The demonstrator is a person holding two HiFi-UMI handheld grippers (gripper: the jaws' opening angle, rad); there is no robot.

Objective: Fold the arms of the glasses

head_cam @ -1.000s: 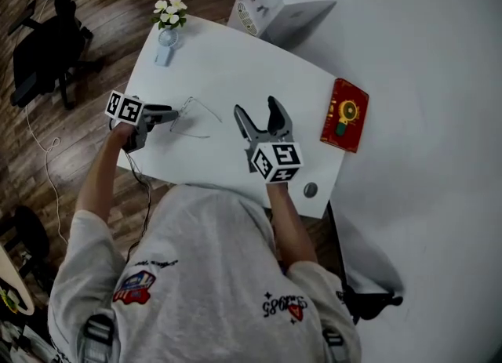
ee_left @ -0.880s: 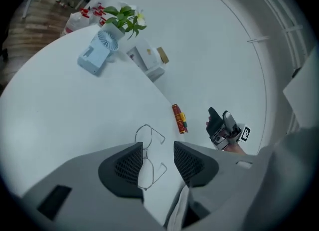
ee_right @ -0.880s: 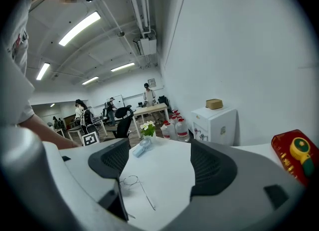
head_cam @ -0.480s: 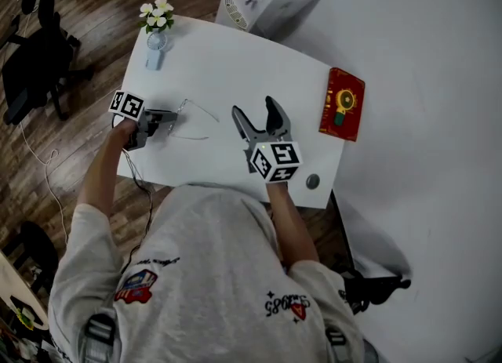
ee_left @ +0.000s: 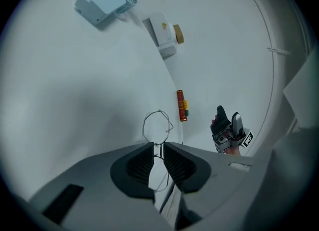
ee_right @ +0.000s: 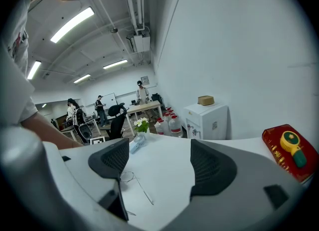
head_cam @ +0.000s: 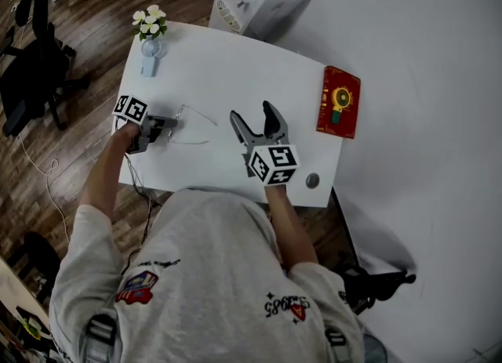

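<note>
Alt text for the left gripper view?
The left claw, its jaws just closing, pinches wire-framed glasses on a white table. Beyond lie a red box and a small blue fan; the right claw stands open at right.

Left gripper (head_cam: pixel 171 124): jaws just closing, now pinching glasses (ee_left: pixel 159 111) wire frame; forearm reaching forward. Right gripper (head_cam: pixel 251 112): jaws gaping wide, holding nothing, pointing forward, tilting slightly down.
</note>
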